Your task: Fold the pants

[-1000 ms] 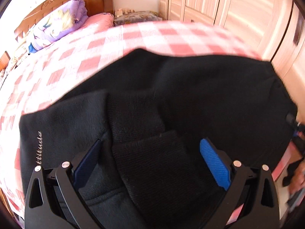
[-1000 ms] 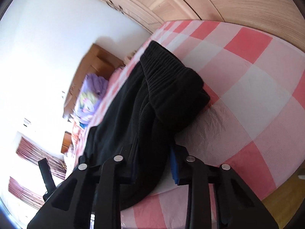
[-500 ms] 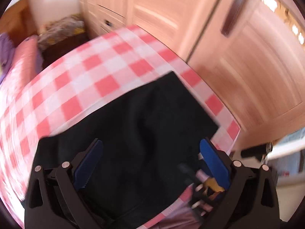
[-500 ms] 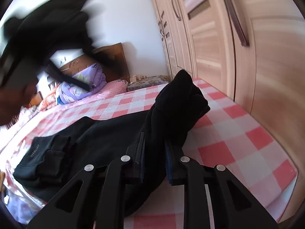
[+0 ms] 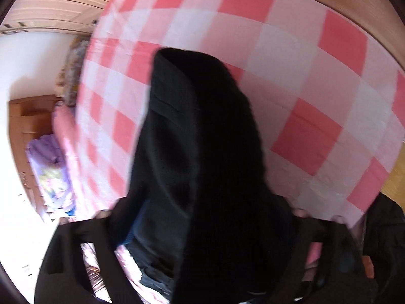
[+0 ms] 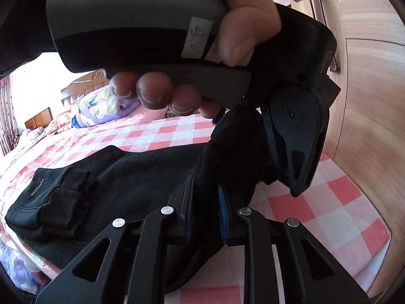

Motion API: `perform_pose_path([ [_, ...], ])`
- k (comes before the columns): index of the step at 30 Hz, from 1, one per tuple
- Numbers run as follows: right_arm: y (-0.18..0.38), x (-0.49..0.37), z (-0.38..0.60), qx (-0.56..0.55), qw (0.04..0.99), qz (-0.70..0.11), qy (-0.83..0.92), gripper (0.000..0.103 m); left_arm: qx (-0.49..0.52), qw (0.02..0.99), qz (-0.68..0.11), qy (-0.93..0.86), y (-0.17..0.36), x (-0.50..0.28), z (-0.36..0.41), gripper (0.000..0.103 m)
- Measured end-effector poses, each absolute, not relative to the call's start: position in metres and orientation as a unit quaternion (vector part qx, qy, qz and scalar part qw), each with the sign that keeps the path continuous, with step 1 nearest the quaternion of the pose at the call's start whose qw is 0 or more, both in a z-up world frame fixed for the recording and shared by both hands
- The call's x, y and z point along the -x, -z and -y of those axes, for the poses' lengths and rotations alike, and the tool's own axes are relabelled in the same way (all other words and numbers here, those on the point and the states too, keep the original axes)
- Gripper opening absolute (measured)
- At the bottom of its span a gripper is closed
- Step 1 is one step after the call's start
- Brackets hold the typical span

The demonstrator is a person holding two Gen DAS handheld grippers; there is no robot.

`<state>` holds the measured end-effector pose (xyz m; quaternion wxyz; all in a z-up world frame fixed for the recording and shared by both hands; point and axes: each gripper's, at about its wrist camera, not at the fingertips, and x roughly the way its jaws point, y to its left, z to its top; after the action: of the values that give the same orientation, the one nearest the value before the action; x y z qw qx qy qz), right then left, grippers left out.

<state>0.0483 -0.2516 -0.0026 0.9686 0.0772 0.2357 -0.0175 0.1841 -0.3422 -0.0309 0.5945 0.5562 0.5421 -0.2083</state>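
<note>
The black fleece pants (image 6: pixel 131 177) lie on the pink-and-white checked bedsheet (image 6: pixel 329 212), one end lifted. The right gripper (image 6: pixel 205 210) pinches that raised fabric between its blue-padded fingers (image 6: pixel 222 215). The risk is the bunched cloth slipping out mid-carry, spoiling the fold. The right view shows the left gripper (image 6: pixel 298 167) held by a hand (image 6: pixel 177 93); the left view is blurred and draped, so I cannot tell its finger state.

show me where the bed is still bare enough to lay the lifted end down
Bare checked sheet lies between the pants and the wardrobe, and beyond them toward the pillows. Crowded: the near edge, where the folded waistband sits.
</note>
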Motion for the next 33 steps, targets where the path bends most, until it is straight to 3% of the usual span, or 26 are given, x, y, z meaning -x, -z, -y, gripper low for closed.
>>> perform_pose_path([
  [2,0.003,-0.047,0.252,-0.081,0.966,-0.244,0.010,0.026,-0.537,0.591,-0.553,0.238,0.027,-0.177,0.339,0.030],
  [3,0.003,-0.045,0.251,-0.077,0.965,-0.249,0.011,0.033,-0.542,0.597,-0.541,0.240,0.023,-0.172,0.337,0.028],
  [4,0.003,-0.041,0.251,-0.075,0.966,-0.248,0.006,0.073,-0.541,0.605,-0.533,0.239,0.018,-0.170,0.334,0.028],
  [5,0.004,-0.031,0.251,-0.076,0.969,-0.236,0.011,0.099,-0.528,0.618,-0.530,0.240,0.008,-0.171,0.329,0.027],
  [13,0.028,-0.030,0.211,-0.116,0.950,-0.284,-0.057,0.099,-0.401,0.720,-0.495,0.275,-0.114,-0.164,0.245,0.025],
  [17,0.025,-0.039,0.157,-0.027,0.958,-0.278,-0.065,0.099,-0.296,0.781,-0.475,0.279,-0.184,-0.163,0.146,0.025],
  [21,0.028,-0.047,0.124,0.028,0.957,-0.282,-0.056,0.099,-0.175,0.835,-0.456,0.253,-0.218,-0.150,0.009,0.025],
  [25,0.031,-0.042,0.105,0.056,0.957,-0.276,-0.062,0.099,-0.015,0.859,-0.464,0.216,-0.179,-0.142,-0.141,0.025],
  [30,0.043,-0.046,0.085,0.096,0.950,-0.291,-0.065,0.099,0.199,0.816,-0.510,0.185,-0.026,-0.146,-0.282,0.027],
  [33,0.043,-0.047,0.086,0.097,0.948,-0.294,-0.071,0.099,0.329,0.791,-0.455,0.242,0.022,-0.137,-0.318,0.029],
])
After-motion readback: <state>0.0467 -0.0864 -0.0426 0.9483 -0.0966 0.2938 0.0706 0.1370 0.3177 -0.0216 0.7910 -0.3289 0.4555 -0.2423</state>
